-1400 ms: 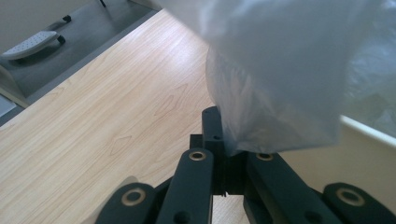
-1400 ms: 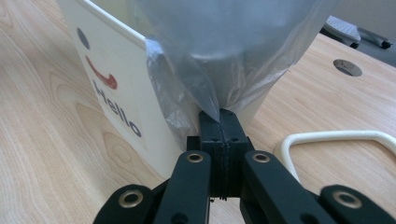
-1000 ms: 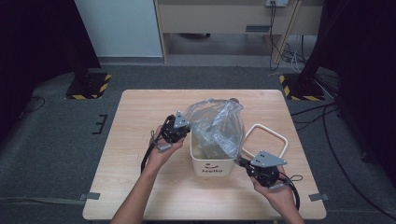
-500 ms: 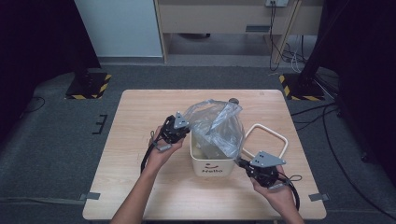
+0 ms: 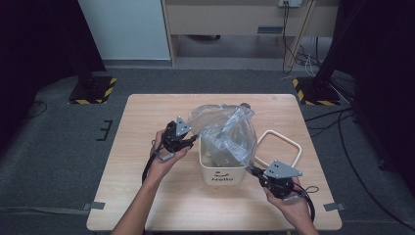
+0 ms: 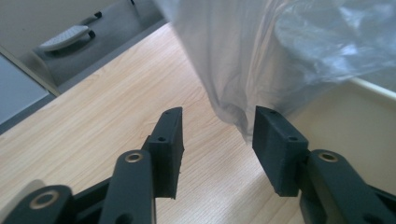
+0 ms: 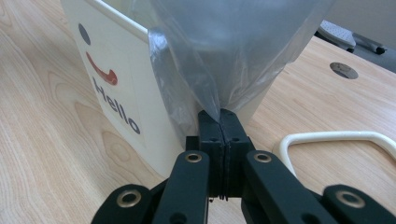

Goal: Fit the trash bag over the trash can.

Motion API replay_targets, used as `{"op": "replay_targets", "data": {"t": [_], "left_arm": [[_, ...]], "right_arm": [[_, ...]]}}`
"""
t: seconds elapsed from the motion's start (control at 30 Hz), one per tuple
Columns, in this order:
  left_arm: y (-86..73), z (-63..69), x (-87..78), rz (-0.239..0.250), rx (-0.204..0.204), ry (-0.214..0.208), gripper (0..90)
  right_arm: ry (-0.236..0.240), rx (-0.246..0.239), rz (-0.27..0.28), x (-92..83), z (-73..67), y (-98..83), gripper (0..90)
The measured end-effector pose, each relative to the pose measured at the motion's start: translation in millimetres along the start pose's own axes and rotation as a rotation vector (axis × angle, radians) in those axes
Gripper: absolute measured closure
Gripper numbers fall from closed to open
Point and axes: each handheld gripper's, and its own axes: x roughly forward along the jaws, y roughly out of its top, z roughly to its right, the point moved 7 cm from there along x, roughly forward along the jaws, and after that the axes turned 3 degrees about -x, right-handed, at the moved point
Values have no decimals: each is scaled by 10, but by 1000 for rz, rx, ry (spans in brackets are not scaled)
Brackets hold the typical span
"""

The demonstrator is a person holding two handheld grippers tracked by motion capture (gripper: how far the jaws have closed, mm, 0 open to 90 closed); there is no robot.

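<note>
Right now the clear plastic bag (image 5: 226, 133) sits in the white bin (image 5: 222, 171) in the middle of the table (image 5: 147, 205), w/ most of it puffed up above the rim. The right gripper (image 7: 218, 122) is clamped tight on a bit of the bag's edge, down by the bin's front corner. The left gripper (image 6: 217, 133) has just been opening; its jaws stand apart w/ the bag's edge hanging near the gap, not pinched. So only one side is held. If the right one tugs hard, the thin plastic could rip, or the light bin could tip or slide, b/c nothing holds it down. The loose left side may flop back into the bin. The white frame (image 5: 279, 147) lies just beside the bin & could get bumped too.
</note>
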Motion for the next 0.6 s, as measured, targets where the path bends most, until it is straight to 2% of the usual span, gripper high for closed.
{"op": "replay_targets", "data": {"t": [0.1, 0.17, 0.3, 0.37, 0.43, 0.6], "left_arm": [[-13, -29, -92, 19, -23, -2, 450], [-5, -40, -161, 50, -19, -3, 446], [-15, -18, -309, 68, -21, -8, 422], [-6, -2, -373, 88, -31, -19, 416], [37, 29, -435, 121, -23, -36, 415], [165, 180, -569, 166, 7, -75, 401]], "right_arm": [[-7, -4, -1, 1, 5, -1, 886], [-11, -5, 4, -2, 6, 3, 878], [-19, -17, 14, -18, -3, 22, 848], [-25, -21, 11, -24, -8, 24, 808], [-32, -28, 11, -33, 1, 26, 762], [-48, -19, 30, -95, 14, 44, 600]]}}
